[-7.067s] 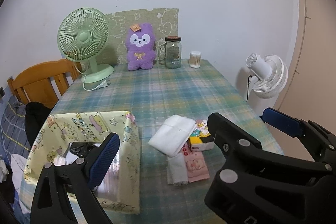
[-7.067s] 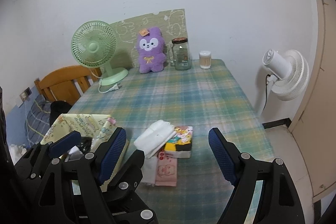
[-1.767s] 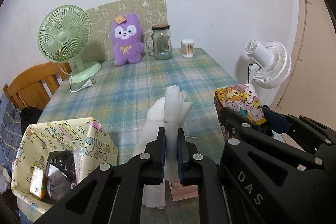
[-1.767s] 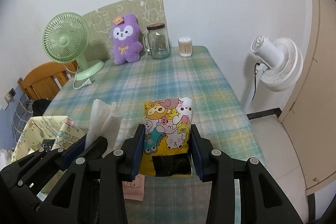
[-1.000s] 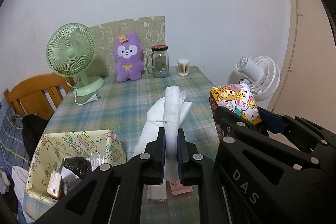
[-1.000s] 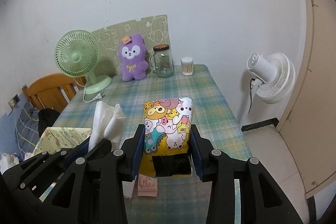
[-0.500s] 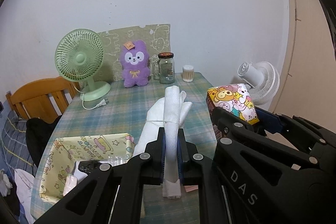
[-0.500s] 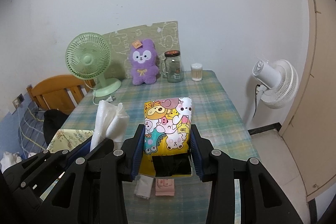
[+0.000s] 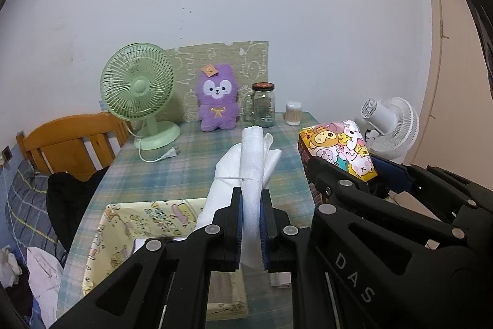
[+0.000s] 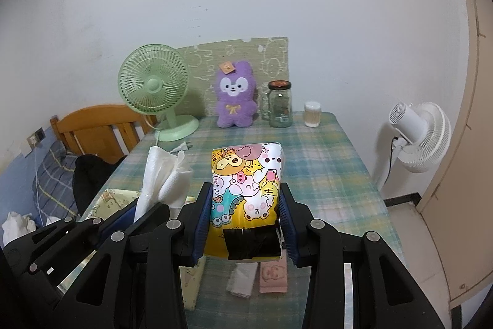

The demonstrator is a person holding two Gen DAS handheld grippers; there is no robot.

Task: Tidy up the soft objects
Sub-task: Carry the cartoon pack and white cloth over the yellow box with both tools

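My left gripper (image 9: pixel 250 202) is shut on a folded white cloth (image 9: pixel 251 165), which stands up out of the jaws above the table. My right gripper (image 10: pixel 246 205) is shut on a yellow tissue pack with cartoon animals (image 10: pixel 245 184), also seen at the right of the left wrist view as the tissue pack (image 9: pixel 337 150). The white cloth (image 10: pixel 163 174) shows left of the pack in the right wrist view. A yellow patterned fabric box (image 9: pixel 129 224) sits below my left gripper. A small pink towel (image 10: pixel 273 275) and a pale folded cloth (image 10: pixel 242 279) lie on the plaid table (image 10: pixel 323 162).
At the table's far end stand a green desk fan (image 9: pixel 138 91), a purple plush (image 9: pixel 217 97), a glass jar (image 9: pixel 263 105) and a cotton-swab tub (image 9: pixel 292 113). A wooden chair (image 9: pixel 71 141) is at the left, a white floor fan (image 10: pixel 419 131) at the right.
Both grippers, each still gripping its item, have drawn back and up from the table, so more of the table shows; the fabric box now lies nearer under the left gripper.
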